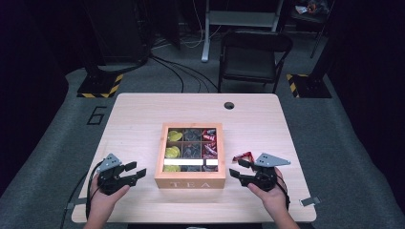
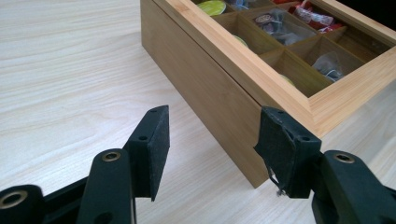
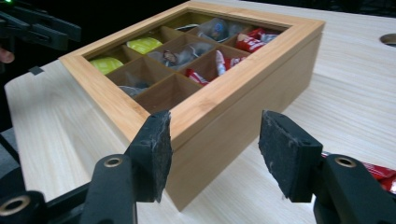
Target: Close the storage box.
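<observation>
A wooden tea box (image 1: 190, 183) marked TEA stands mid-table, its compartments showing yellow-green, grey and red packets through the framed top. My left gripper (image 1: 135, 171) rests on the table just left of the box, open, with nothing between its pads. In the left gripper view the box's near corner (image 2: 210, 79) lies beyond the open left gripper (image 2: 212, 144). My right gripper (image 1: 237, 168) sits right of the box, open and apart from it. A red packet (image 1: 242, 156) lies on the table beside it. The right gripper view has the box (image 3: 243, 98) ahead of the right gripper (image 3: 215, 149) and the red packet (image 3: 380, 171) at its right.
The light wooden table (image 1: 138, 114) has a round cable hole (image 1: 229, 105) near its far edge. Behind it stand a black folding chair (image 1: 253, 52) and cables on the grey floor. The left gripper (image 3: 37, 28) shows far off in the right gripper view.
</observation>
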Tool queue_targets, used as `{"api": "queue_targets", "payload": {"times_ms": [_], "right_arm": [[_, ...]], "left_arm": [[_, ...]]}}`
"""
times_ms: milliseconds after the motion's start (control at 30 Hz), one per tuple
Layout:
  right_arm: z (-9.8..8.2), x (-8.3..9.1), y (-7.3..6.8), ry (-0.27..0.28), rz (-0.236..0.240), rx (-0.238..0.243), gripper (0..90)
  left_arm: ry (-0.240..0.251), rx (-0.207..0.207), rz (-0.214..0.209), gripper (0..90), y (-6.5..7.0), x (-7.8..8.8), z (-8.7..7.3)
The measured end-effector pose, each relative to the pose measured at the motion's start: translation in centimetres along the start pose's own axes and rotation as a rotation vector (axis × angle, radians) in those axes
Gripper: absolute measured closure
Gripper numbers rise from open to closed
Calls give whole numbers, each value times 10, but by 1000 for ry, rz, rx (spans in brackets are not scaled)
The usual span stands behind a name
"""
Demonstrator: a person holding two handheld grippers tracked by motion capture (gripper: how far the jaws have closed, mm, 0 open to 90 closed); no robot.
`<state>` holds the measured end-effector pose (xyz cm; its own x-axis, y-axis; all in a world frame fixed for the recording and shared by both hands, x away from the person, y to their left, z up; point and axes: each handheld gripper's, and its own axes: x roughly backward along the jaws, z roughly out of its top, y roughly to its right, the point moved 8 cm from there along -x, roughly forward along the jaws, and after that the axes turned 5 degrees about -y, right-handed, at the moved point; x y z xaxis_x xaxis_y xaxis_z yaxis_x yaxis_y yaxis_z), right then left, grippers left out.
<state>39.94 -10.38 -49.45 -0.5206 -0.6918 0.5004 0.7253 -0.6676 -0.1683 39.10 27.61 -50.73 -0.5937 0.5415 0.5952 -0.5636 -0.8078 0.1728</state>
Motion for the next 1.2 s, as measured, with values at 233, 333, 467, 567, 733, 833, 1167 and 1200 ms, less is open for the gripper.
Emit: {"api": "queue_targets", "payload": {"times_ms": [233,333,467,567,733,833,1167,1200], "right_arm": [[-4,0,11,-20,-45,18,432],[-8,-1,15,-43,-67,39,432],[-13,-4,20,-73,-96,41,432],[-16,-7,25,-78,-112,34,426],[-21,-7,34,-94,-131,21,423],[-23,-9,38,-99,-141,8,421],[-30,-16,44,-140,-146,-12,411],[-30,-16,44,-141,-148,-11,410]], "left_arm": [[-5,6,19,439,-8,-1,-2],[-5,18,27,438,-11,-1,-3],[-9,24,43,435,-17,-2,-6],[-23,25,51,434,-21,-3,-9],[-37,38,58,430,-27,-8,-14],[-54,39,57,427,-29,-10,-16],[-80,42,72,405,-36,-18,-22],[-80,42,74,403,-36,-18,-22]]}}
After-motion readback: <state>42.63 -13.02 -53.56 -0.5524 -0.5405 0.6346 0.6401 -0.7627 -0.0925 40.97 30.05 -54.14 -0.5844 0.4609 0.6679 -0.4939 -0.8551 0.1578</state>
